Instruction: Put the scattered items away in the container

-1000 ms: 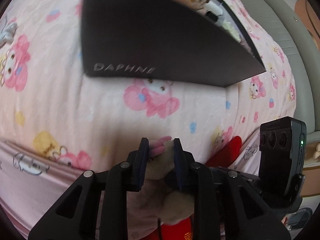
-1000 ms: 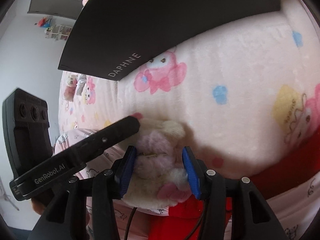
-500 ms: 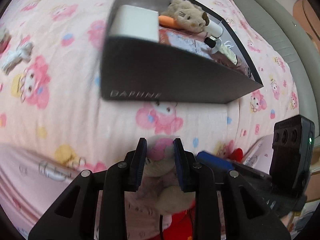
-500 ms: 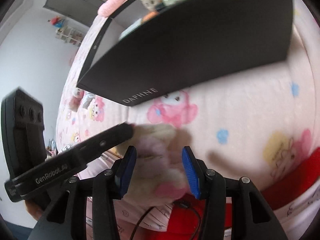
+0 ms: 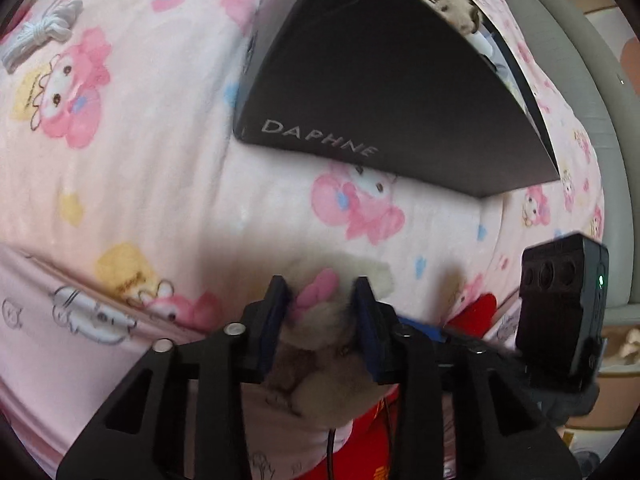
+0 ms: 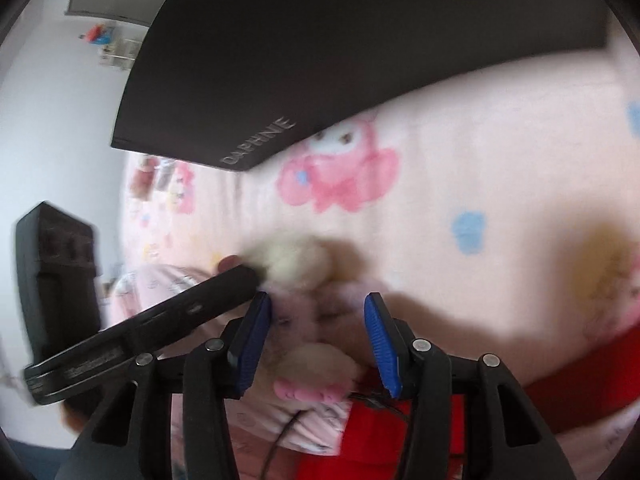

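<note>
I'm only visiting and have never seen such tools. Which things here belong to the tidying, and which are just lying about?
Part of the job:
- cream plush toy, clamped in the left gripper
- right gripper, open around the same toy
- black DAPHNE box, the container
- brown teddy already inside
- white cord bundle, probably next

Just lying about:
- pink cartoon blanket
- grey headboard

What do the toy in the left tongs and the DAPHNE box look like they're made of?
Toy: soft plush, seemingly; fuzzy cream pile with pink trim, bulging between the left tongs. DAPHNE box: probably matte dark cardboard, with flat rigid walls, crisp corners and printed lettering.
</note>
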A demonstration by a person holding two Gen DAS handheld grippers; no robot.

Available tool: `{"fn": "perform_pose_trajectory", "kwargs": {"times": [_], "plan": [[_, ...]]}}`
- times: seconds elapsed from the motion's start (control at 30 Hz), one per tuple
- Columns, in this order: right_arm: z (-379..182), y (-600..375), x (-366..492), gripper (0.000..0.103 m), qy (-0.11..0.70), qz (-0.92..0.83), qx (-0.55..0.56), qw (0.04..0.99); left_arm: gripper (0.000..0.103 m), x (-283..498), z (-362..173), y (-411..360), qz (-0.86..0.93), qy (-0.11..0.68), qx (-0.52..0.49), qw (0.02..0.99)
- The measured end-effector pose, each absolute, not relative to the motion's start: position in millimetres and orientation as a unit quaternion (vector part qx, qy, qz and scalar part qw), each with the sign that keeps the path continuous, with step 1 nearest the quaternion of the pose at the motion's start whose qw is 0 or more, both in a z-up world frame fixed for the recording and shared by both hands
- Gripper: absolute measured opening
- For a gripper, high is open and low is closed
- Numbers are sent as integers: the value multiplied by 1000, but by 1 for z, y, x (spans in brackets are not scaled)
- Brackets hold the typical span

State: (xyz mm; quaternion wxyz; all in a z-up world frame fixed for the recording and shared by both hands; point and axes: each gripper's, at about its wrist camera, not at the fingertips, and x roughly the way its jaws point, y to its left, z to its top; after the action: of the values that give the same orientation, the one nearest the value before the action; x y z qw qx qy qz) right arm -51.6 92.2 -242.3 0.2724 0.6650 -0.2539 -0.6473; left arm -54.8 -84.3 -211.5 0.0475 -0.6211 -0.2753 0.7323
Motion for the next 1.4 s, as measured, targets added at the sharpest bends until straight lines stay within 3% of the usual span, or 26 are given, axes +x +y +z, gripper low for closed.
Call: {"fn": "perform_pose_trajectory", "kwargs": {"times": [0.1, 0.4, 0.5, 0.73, 1.03, 1.4], "plan": [[-235, 82, -57, 42, -257, -654, 651, 288, 30, -59, -206, -89, 731, -313, -601, 78], [-178, 81, -65, 42, -196, -758, 562, 266, 30, -56, -157, -89, 801, -278, -526, 69], [-184, 86, -66, 42, -177, -770, 568, 230, 30, -49, -162, -92, 806, -259, -531, 46], [-203, 116, -61, 42, -230, -747, 592, 195, 32, -30, -171, -95, 793, -242, -556, 50], [-225, 113, -53, 42, -216, -717, 637, 183, 42, -47, -190, -84, 789, -247, -559, 57], [-214, 118, -58, 42, -226, -737, 610, 183, 42, -32, -165, -101, 794, -268, -544, 41]]}}
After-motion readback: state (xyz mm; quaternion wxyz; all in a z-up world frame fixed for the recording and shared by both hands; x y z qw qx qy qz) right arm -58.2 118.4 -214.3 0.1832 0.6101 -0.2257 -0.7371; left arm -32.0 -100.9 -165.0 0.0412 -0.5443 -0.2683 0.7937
